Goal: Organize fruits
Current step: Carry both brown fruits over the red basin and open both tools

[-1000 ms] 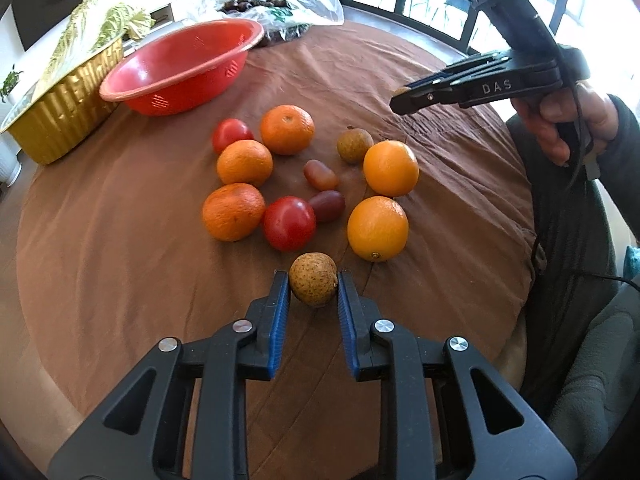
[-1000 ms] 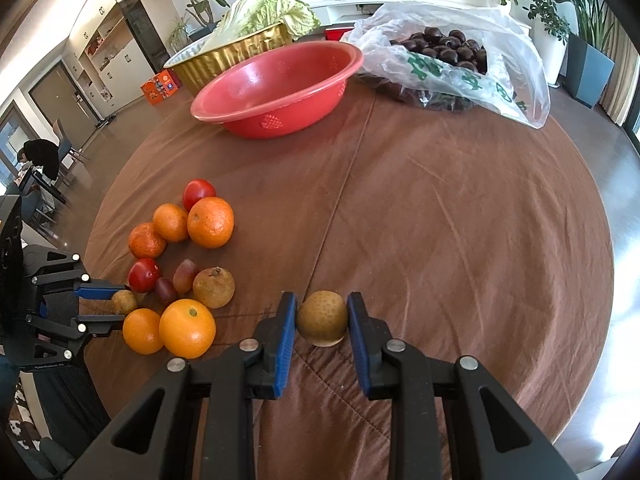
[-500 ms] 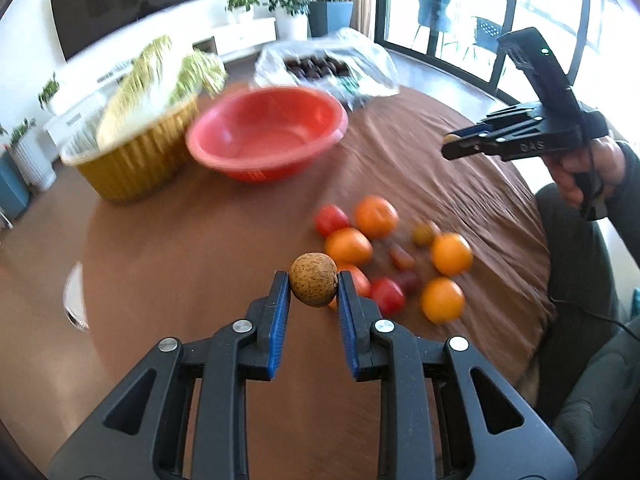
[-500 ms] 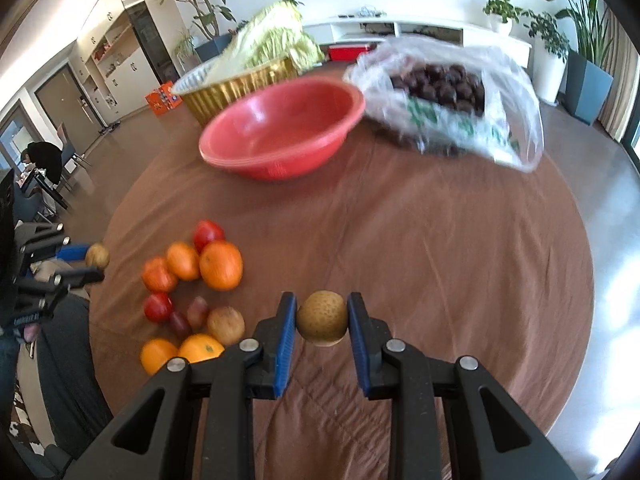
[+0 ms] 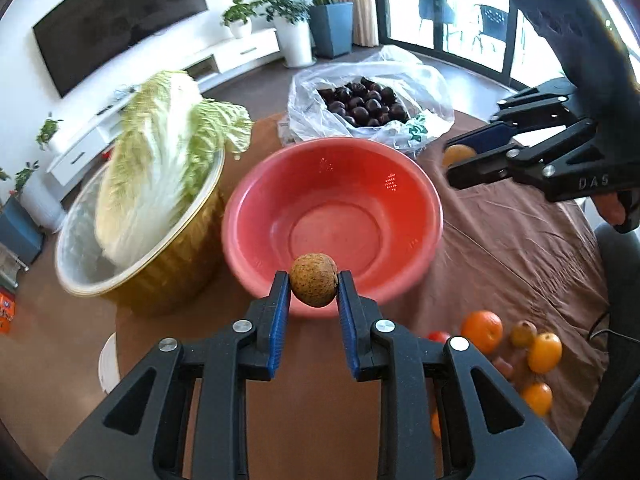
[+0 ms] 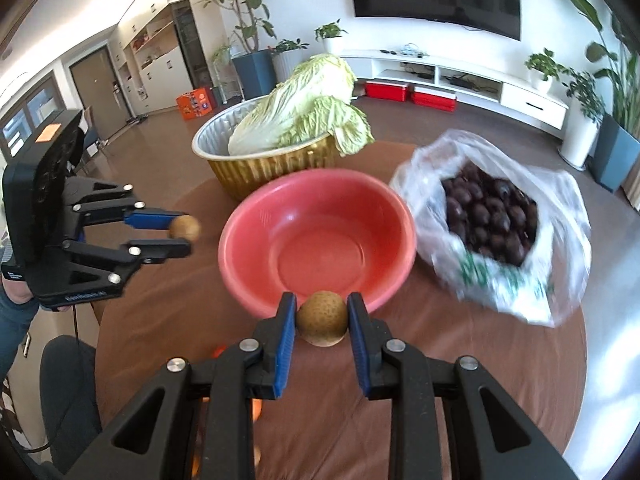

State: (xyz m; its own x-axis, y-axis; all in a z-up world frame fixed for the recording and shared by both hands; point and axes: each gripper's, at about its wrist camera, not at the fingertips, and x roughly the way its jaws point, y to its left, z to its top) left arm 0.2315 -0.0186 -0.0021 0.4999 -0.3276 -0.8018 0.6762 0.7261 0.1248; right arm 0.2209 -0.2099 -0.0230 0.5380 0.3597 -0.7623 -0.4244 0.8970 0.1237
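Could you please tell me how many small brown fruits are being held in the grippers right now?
2: one brown fruit is clamped in the left gripper at the near rim of the red bowl; the other brown fruit is clamped in the right gripper, also near the bowl's rim.

The plastic bag (image 6: 500, 280) is motion-blurred, and the loose fruits (image 5: 536, 360) by the picture's lower right edge are smeared.

The bowl (image 6: 318, 236) sits between the cabbage basin (image 6: 272, 168) and the bagged chestnuts (image 6: 490, 220).
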